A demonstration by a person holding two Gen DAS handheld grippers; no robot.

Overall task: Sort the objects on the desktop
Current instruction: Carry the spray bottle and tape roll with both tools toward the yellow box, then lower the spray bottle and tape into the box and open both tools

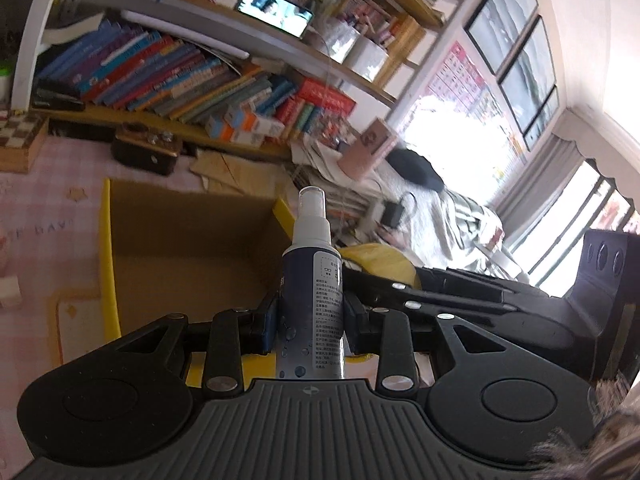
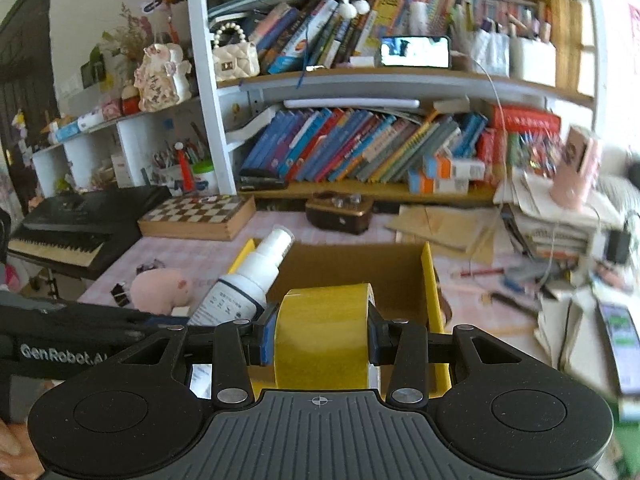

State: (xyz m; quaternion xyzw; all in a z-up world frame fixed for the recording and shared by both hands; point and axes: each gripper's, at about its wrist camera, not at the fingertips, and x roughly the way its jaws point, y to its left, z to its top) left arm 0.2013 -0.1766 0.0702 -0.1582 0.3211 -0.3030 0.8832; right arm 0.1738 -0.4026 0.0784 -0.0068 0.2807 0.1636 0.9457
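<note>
Two objects are in hand above the same target. The left gripper [image 1: 310, 322] is clamped on a spray bottle [image 1: 312, 280] low on its body, so most of the bottle and its clear cap stand well ahead of the pads. The right gripper [image 2: 318, 338] is clamped on a roll of yellow tape [image 2: 324, 336], pinched across its flat sides. An open cardboard box [image 2: 360, 276] with yellow edges lies just ahead of and below both grippers on the pink checked worktop [image 2: 280, 220].

Risks, as a judgement: the bottle is held near its base, so a quick tilt could make it pivot between the pads or slip out short of the box. The bottle's cap leans in close beside the tape on the right gripper's left, and the two tools sit side by side, so a careless approach could knock bottle against tape or gripper against gripper. The tape, released on its curved edge, could roll on the box floor. A pink plush toy [image 2: 160, 288] and a binder clip [image 2: 122, 296] lie beyond the left gripper on the worktop, and a low swing might sweep them.
</note>
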